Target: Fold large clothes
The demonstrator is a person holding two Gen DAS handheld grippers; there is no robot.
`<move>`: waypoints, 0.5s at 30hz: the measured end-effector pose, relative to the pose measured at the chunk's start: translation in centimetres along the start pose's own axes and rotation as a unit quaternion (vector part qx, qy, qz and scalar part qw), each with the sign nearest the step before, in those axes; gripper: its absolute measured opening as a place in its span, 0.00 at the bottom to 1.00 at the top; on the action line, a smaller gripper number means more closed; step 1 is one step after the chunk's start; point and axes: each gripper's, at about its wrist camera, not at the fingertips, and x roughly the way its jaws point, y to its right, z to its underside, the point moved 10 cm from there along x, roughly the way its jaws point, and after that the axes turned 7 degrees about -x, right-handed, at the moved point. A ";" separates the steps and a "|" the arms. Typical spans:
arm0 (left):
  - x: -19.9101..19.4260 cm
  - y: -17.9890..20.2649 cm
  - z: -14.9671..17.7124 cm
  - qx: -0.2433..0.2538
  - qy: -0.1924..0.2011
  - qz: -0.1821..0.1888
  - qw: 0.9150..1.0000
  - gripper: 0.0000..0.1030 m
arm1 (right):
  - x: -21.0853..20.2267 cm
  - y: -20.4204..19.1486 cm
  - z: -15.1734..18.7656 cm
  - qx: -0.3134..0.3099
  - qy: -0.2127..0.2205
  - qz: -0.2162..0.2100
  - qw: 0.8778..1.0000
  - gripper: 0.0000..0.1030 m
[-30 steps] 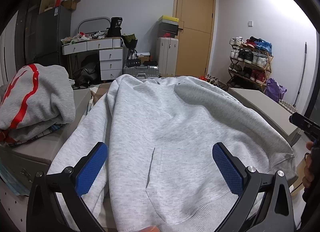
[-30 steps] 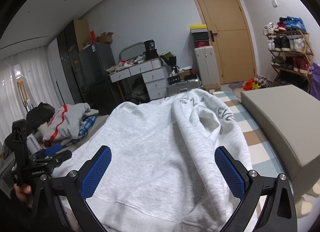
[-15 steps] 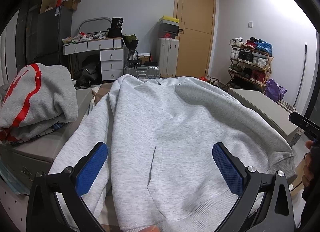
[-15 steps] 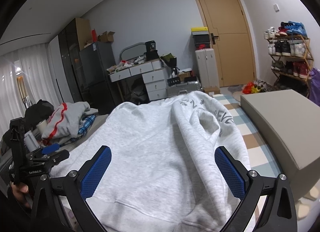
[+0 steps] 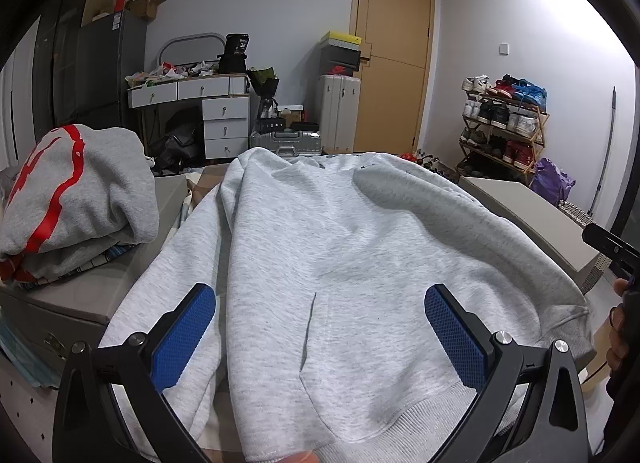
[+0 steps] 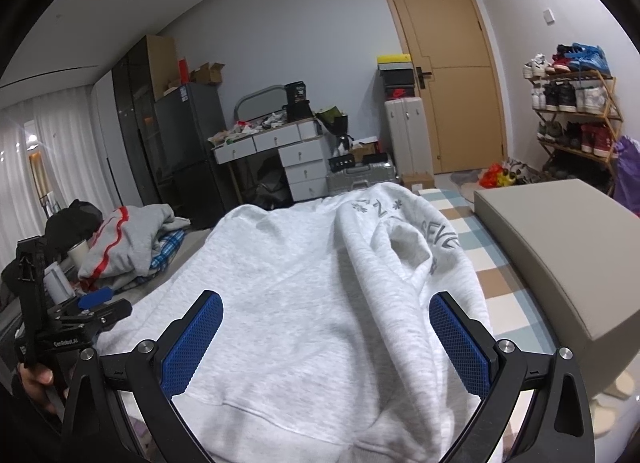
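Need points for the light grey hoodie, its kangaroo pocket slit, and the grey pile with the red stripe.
light grey hoodie (image 5: 340, 231): left wrist view, mid chest panel.
kangaroo pocket slit (image 5: 309, 327): left wrist view, middle of the left opening.
grey pile with red stripe (image 5: 104, 191): left wrist view, grey fabric right of the stripe.

The hoodie (image 5: 340, 263) covers the middle of the work surface, and above it the air is free. Both grippers hang over its hem with jaws spread wide, nothing between the pads: the left gripper (image 5: 320, 331) and the right gripper (image 6: 326, 339). To the left a clothes pile (image 5: 76, 191) on a box (image 5: 80, 291) blocks that side. To the right a cushion (image 6: 560, 247) walls off the edge, with a checked strip (image 6: 500, 283) between it and the hoodie.
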 end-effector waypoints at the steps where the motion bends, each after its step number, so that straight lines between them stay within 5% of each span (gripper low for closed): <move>1: 0.1 -0.1 0.0 -0.001 -0.001 0.000 1.000 0.99 | 0.0 0.3 0.0 0.003 -0.001 0.002 1.000 1.00; 15: 2.6 -1.0 -0.4 -0.009 -0.029 0.001 1.000 0.99 | 0.4 5.1 0.9 0.028 -0.048 0.059 0.997 1.00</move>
